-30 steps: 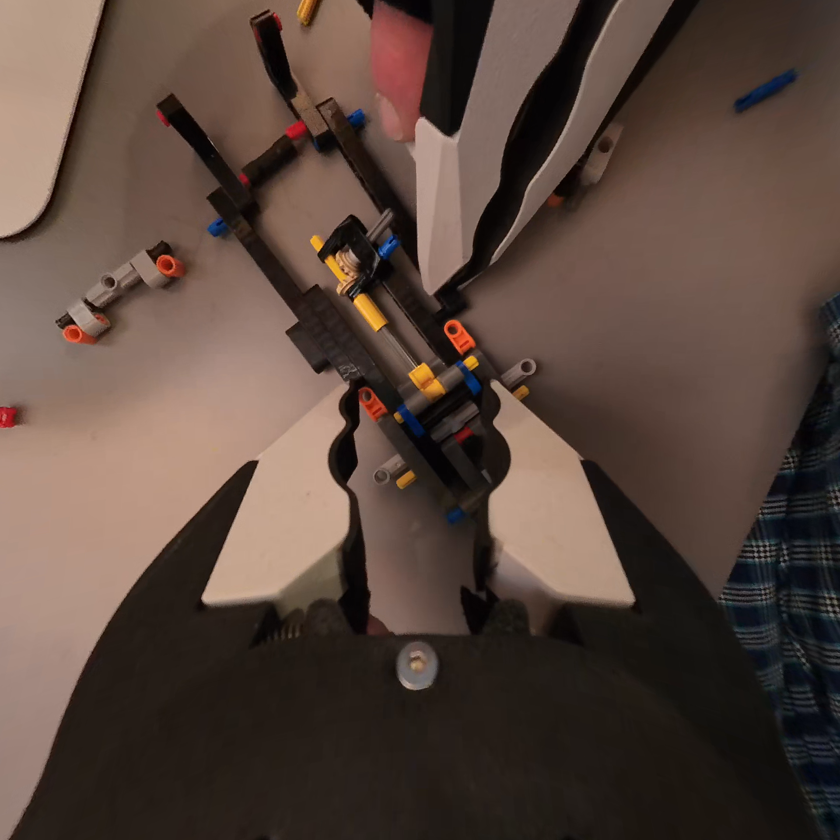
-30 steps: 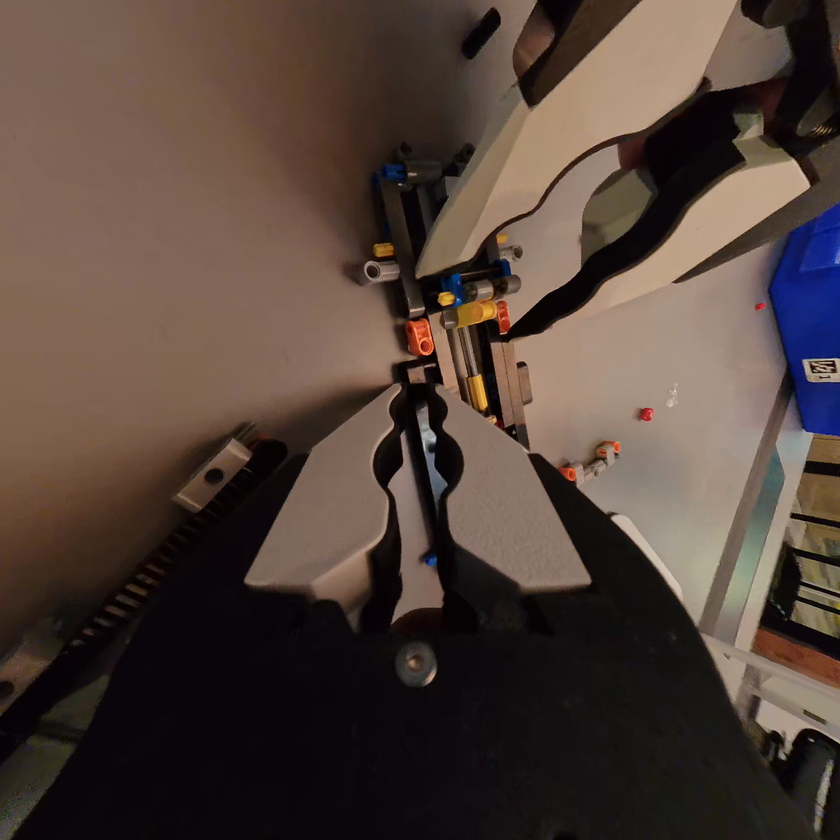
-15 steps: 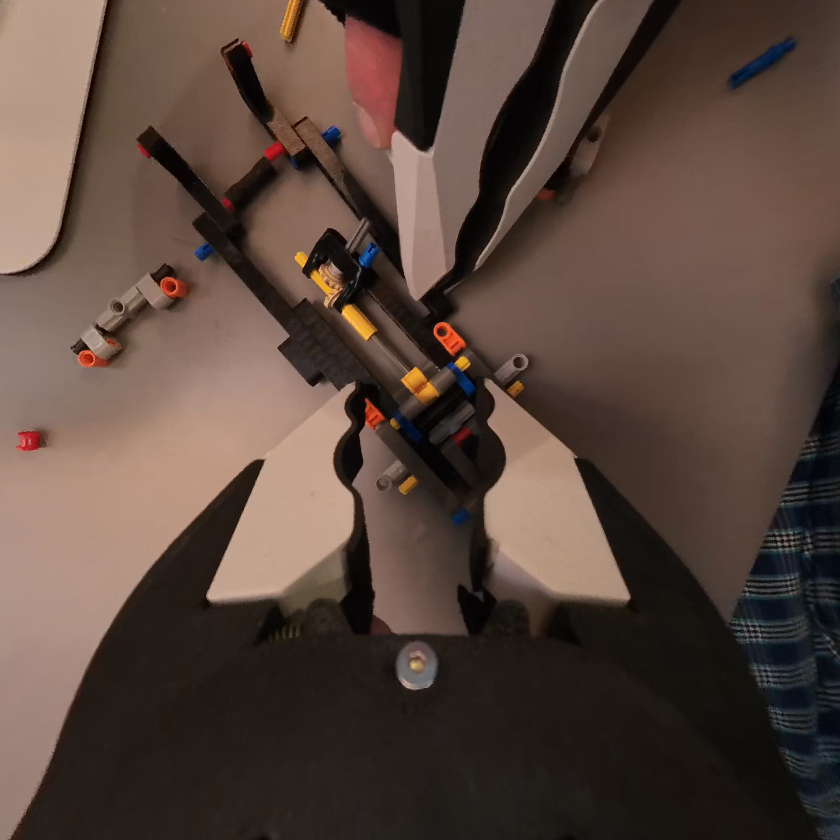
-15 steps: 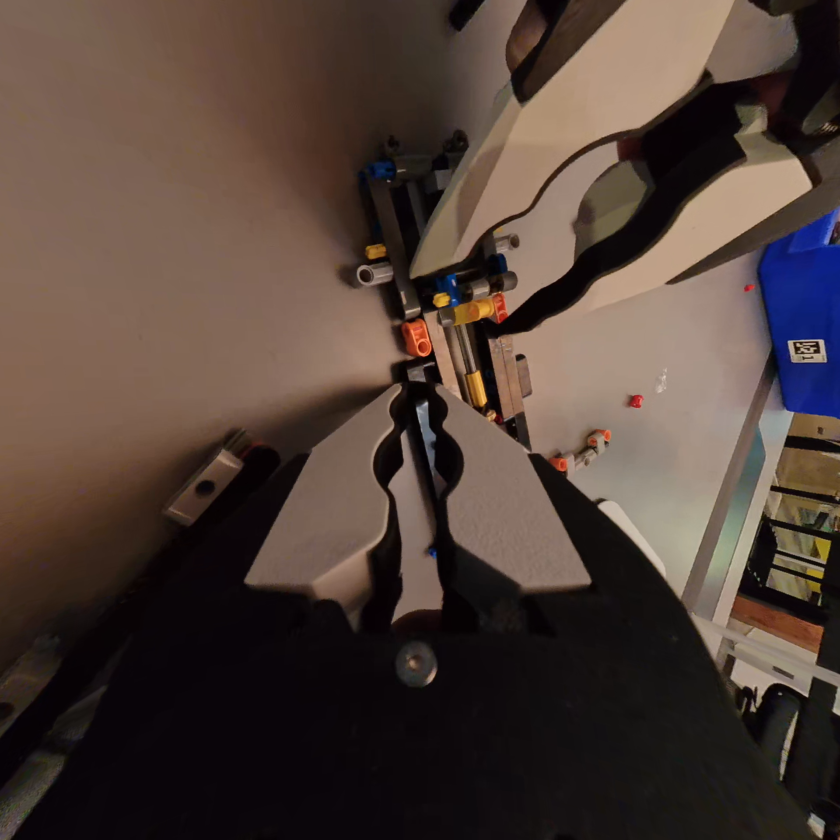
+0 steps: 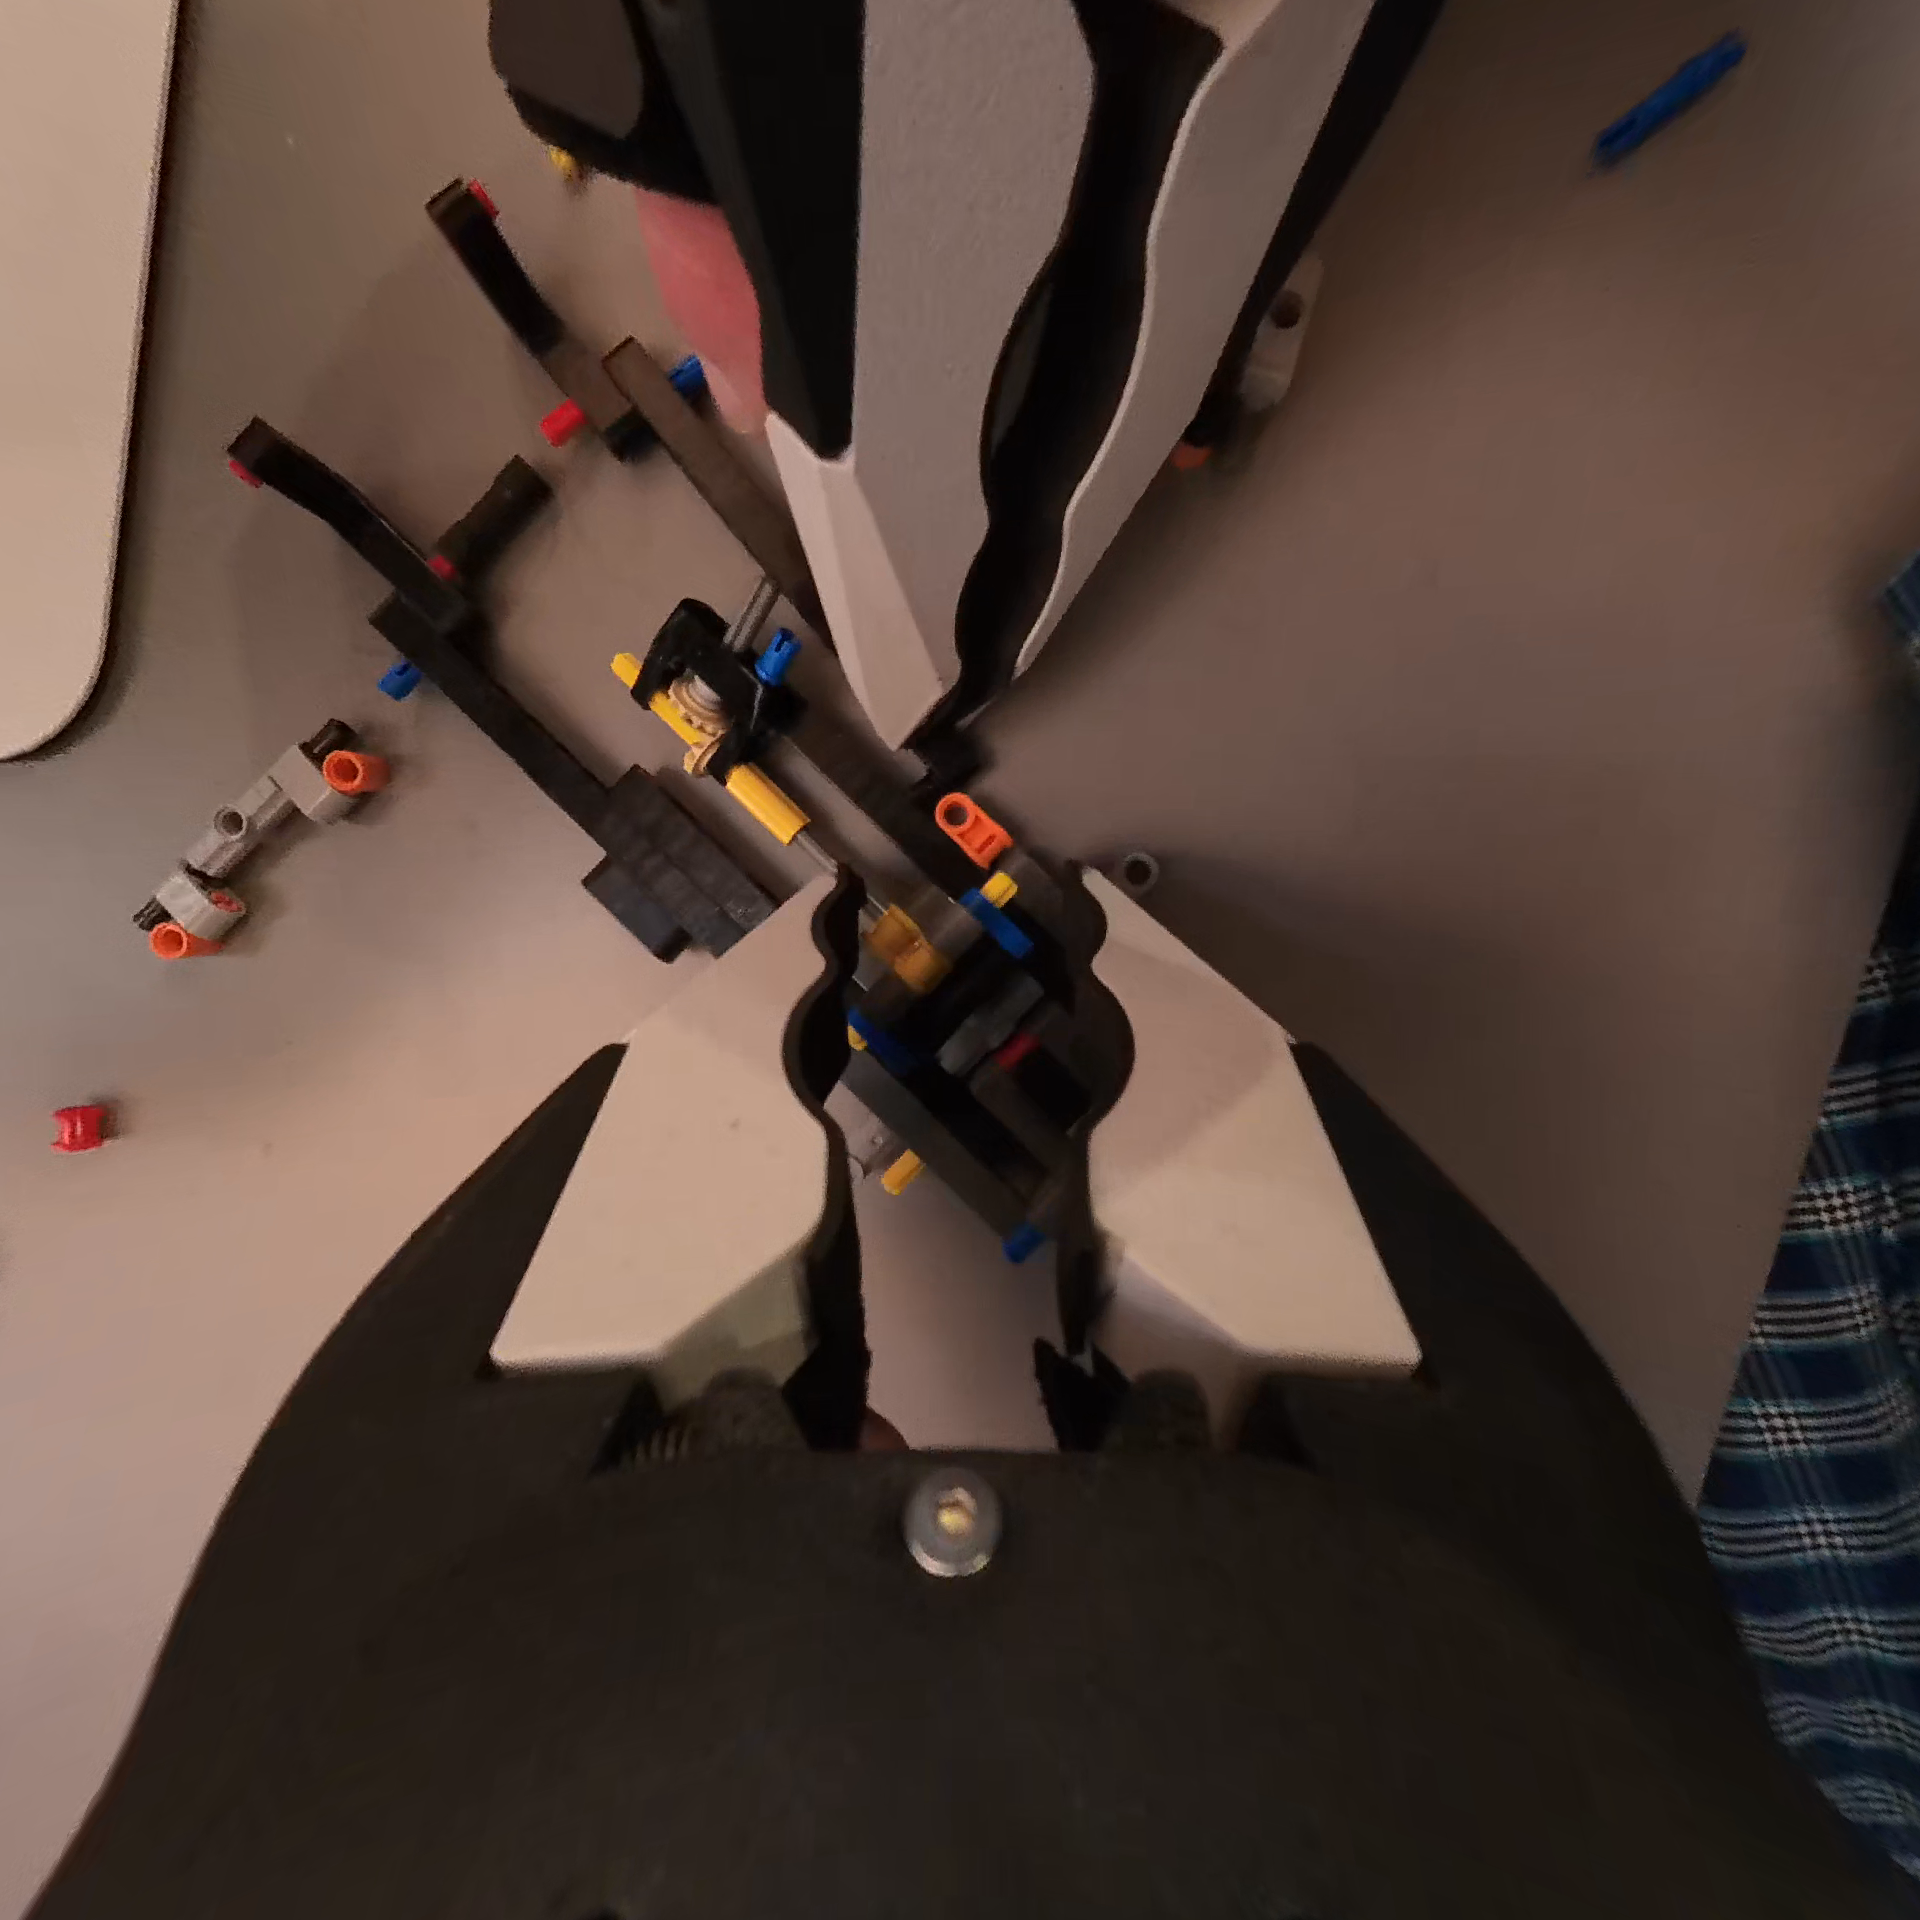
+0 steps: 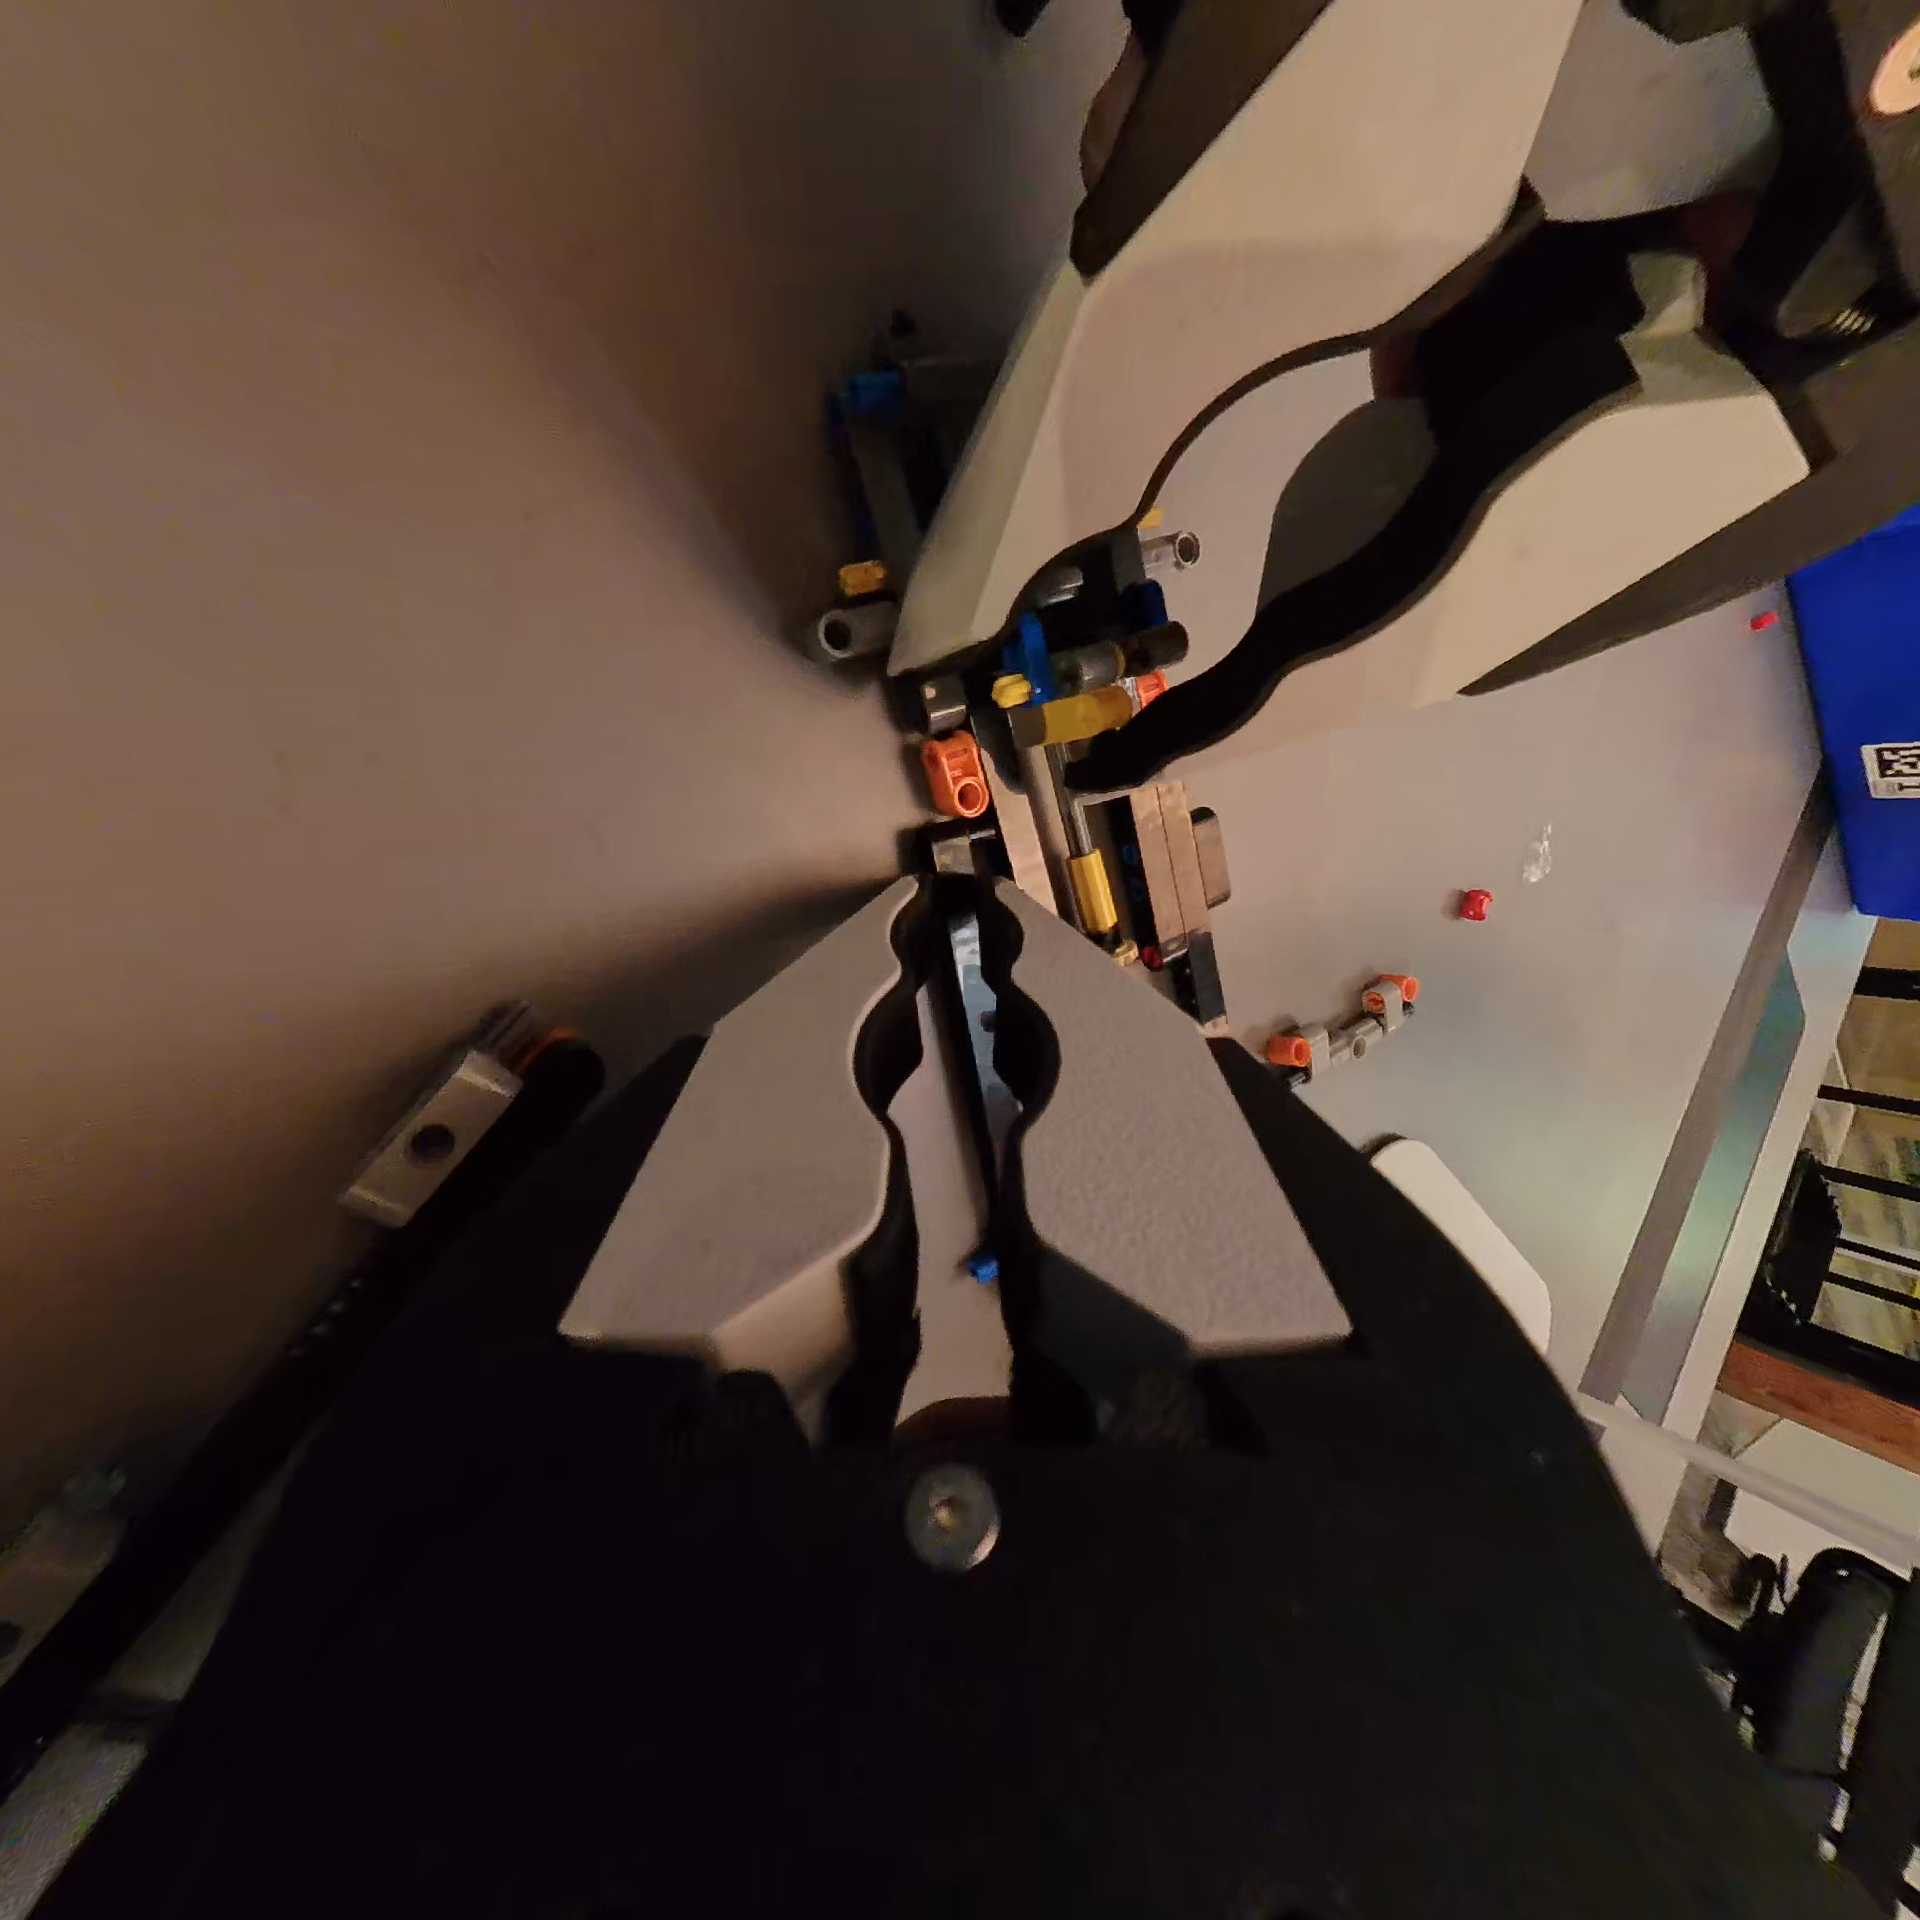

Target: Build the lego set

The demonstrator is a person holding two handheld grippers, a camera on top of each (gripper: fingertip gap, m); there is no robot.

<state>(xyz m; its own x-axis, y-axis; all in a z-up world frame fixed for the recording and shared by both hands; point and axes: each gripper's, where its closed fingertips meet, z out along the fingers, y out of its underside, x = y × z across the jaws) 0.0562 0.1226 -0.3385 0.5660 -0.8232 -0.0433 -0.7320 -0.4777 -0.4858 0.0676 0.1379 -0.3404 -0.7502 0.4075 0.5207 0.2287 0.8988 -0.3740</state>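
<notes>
A black lego frame (image 5: 644, 842) with yellow, blue, orange and grey parts lies on the grey table. My left gripper (image 5: 956, 925) is shut on its near end, which fills the gap between the fingers. My right gripper (image 6: 958, 894) is shut on a black beam (image 6: 961, 997) along the frame's side. In the left wrist view the right gripper (image 5: 935, 727) comes in from the top. In the right wrist view the left gripper (image 6: 997, 717) comes in from the upper right over the frame's yellow part (image 6: 1081, 717). The frame's two far arms stand apart, with a loose-ended cross piece (image 5: 499, 499).
A small grey piece with orange pins (image 5: 260, 831) and a red piece (image 5: 78, 1127) lie left of the frame. A blue pin (image 5: 1662, 99) lies far right. A white board (image 5: 52, 364) is at left. A blue bin (image 6: 1860, 727) stands near the table edge (image 6: 1725, 1122). A black toothed rack (image 6: 436, 1143) lies beside the right gripper. My two grippers' fingertips are within a few centimetres of each other. The blue pin (image 5: 1662, 99) is about 15 cm from both grippers' fingertips.
My left gripper has slid farther over the frame's end and narrowed onto it. The cross piece between the two far arms has come off the red pin, leaving a gap.
</notes>
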